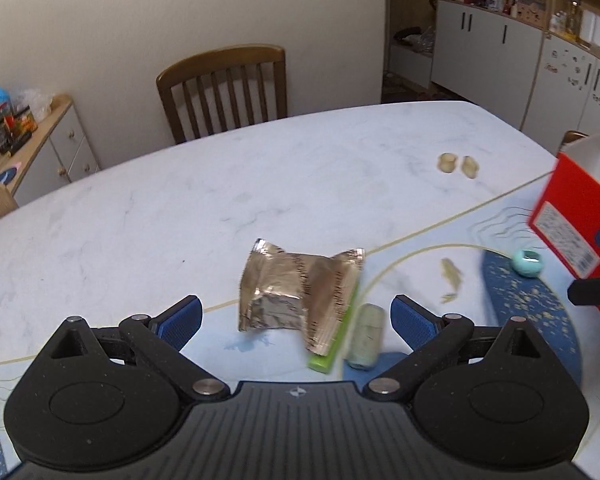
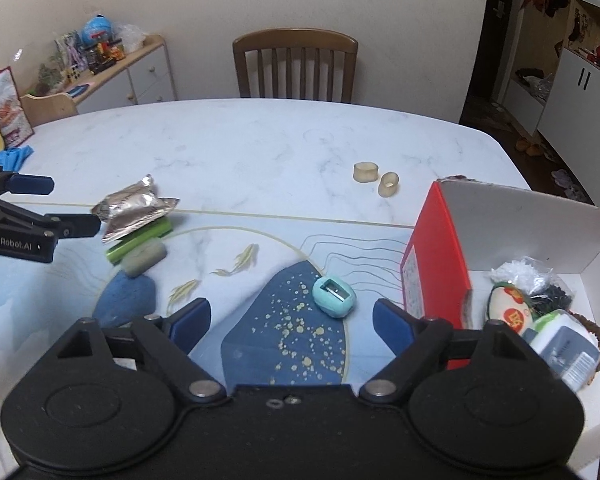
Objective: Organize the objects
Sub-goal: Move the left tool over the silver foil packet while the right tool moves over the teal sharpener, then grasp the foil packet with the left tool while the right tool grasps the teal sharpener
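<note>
A: Our right tool (image 2: 292, 320) stands with its jaws wide apart and nothing between the pads. Just ahead of it, the teal sharpener (image 2: 334, 296) lies on the dark blue patch of the mat (image 2: 284, 344), apart from both fingers.

B: And our left tool (image 1: 296, 318) is spread open too, empty. The foil packet (image 1: 300, 294) sits just beyond it, lying on top of the green bar (image 1: 334, 346), with the pale eraser (image 1: 366, 336) touching that bar on the side nearer the red box (image 2: 436, 260).

A: So we judge this as the approach step: both tools lined up on a target, nothing lifted yet. The red box is our landmark. It stands open just to the sharpener's right, already holding a few small things.

B: The two beige rings (image 2: 376, 179) lie on the bench (image 2: 260, 144) beyond the box's far corner, well away from the packet pile.

A: Next we need to bring the right tool forward until the sharpener sits squarely between the pads, then close. It looks rounded, so an off-centre pinch could squirt it away.

B: On the left, the packet looks crinkly and loose; we likely pinch one edge rather than the whole stack.
</note>
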